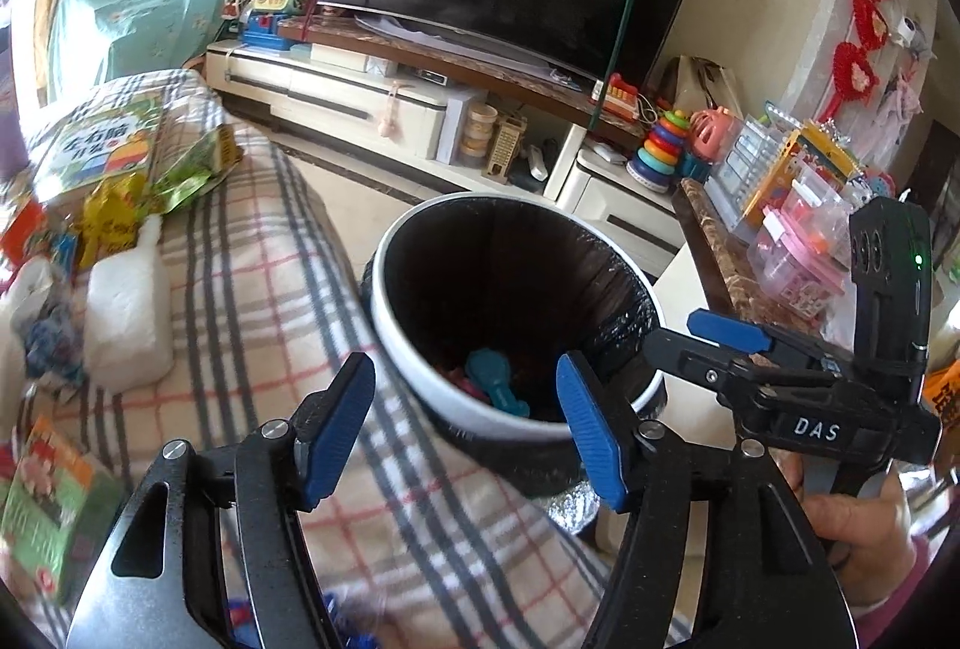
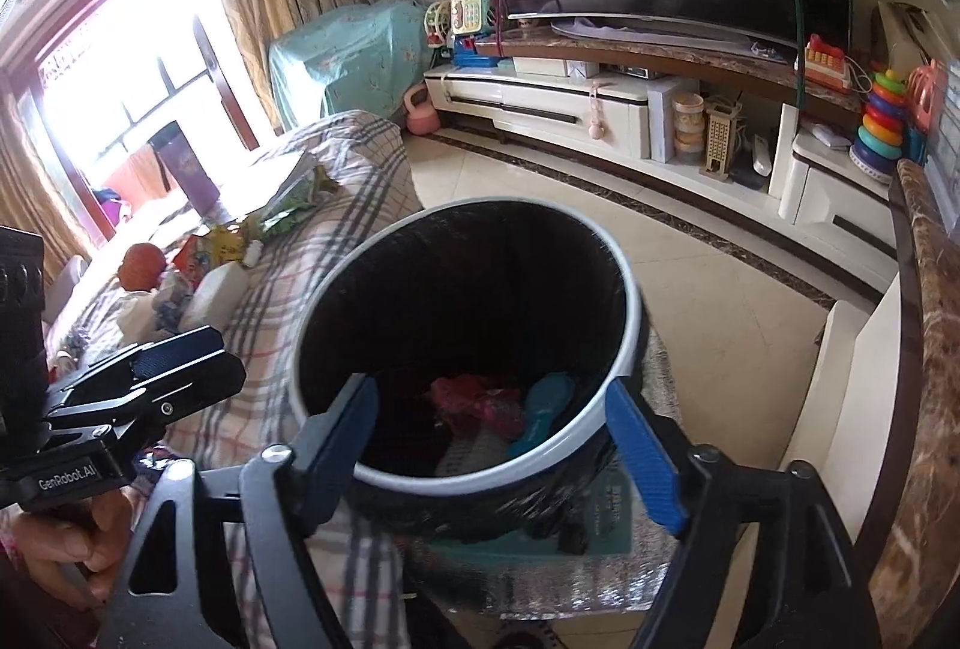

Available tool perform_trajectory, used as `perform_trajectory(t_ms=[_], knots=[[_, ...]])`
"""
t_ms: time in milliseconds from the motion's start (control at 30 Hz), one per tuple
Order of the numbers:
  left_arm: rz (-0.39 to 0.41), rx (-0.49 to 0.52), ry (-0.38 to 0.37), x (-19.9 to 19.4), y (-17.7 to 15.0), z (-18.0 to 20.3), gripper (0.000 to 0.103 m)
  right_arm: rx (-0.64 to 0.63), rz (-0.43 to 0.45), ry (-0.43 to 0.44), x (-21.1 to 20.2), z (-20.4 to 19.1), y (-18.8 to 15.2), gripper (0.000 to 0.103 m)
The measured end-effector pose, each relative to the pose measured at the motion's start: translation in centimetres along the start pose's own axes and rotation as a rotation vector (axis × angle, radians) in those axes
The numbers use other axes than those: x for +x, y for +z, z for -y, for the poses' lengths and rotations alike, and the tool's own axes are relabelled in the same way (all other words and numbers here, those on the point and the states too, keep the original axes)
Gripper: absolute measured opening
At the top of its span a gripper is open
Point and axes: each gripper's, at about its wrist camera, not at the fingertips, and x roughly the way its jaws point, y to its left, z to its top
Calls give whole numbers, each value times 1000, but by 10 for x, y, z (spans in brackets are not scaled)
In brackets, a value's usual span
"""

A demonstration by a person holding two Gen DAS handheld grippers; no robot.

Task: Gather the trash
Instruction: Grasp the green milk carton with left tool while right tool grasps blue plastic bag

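While both grippers, left and right, hover over the bin, their jaws stand spread, pinching nothing.

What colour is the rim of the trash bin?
The rim is white, clearest in the right wrist view.

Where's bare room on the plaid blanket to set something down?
Free: the plaid blanket strip between the white foam block and the trash bin. Crowded: the far end, with snack wrappers and a children's book; green box at the near left edge.
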Motion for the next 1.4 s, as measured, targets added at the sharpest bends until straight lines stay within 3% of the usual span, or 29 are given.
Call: perform_trajectory(t_ms=[200, 867, 1200, 1400], knots=[[25, -25, 19, -27, -15, -16, 65, 9, 12, 33, -8, -17, -12, 89], [86, -204, 127, -104, -70, -99, 70, -43, -56, 160, 5, -92, -57, 90], [76, -256, 179, -120, -93, -132, 70, -130, -95, 245, 12, -130, -71, 90], [23, -235, 205, -117, -99, -150, 70, -240, -110, 314, 17, -155, -75, 90]])
